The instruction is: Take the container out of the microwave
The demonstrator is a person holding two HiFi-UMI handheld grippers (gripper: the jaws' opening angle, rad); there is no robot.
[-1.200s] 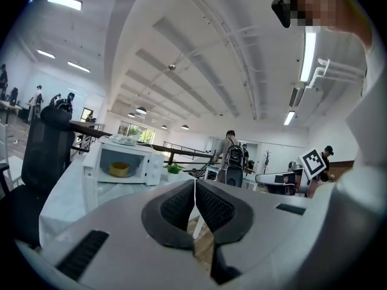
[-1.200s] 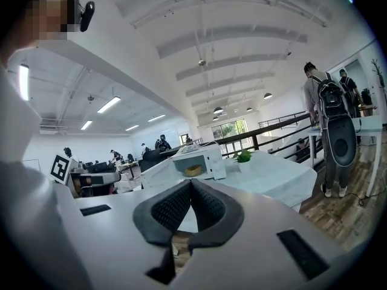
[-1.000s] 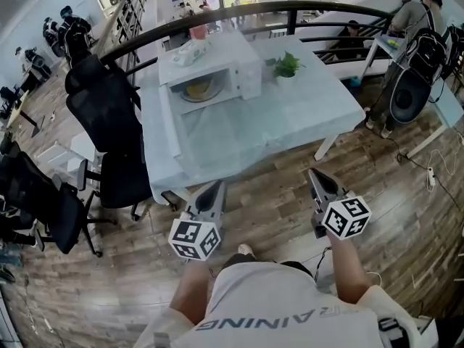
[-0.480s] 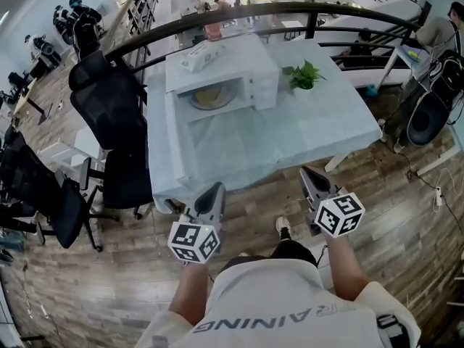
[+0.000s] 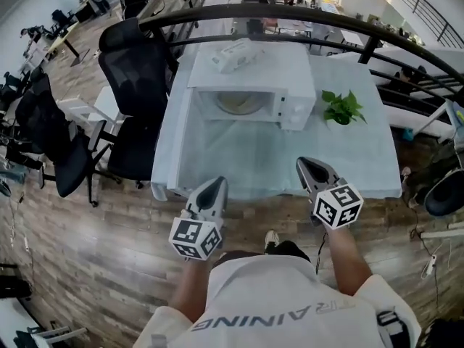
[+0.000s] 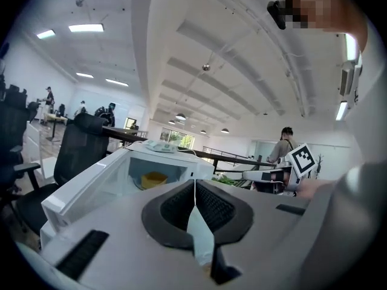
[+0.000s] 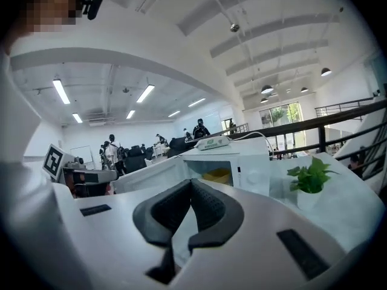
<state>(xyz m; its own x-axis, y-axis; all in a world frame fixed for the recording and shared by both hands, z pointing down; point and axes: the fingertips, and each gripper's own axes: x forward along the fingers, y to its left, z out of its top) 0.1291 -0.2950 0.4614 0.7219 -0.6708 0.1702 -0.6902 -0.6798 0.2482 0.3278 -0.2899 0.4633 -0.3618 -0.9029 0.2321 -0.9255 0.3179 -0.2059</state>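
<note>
Container [image 5: 238, 104], round, inside open microwave [image 5: 299, 112], left gripper [image 5: 217, 183], right gripper [image 5: 305, 164] both closed

Only the person's shirt [image 5: 275, 292] carries readable print: the letters "AINING", seen reversed.

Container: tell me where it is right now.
In the head view, the container sits inside the open microwave on the table, just left of the potted plant.

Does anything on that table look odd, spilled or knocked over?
Nothing is spilled or damaged. The white microwave stands open with the yellow container inside, and a white flat packet lies askew on its top. The small green potted plant stands upright.
</note>
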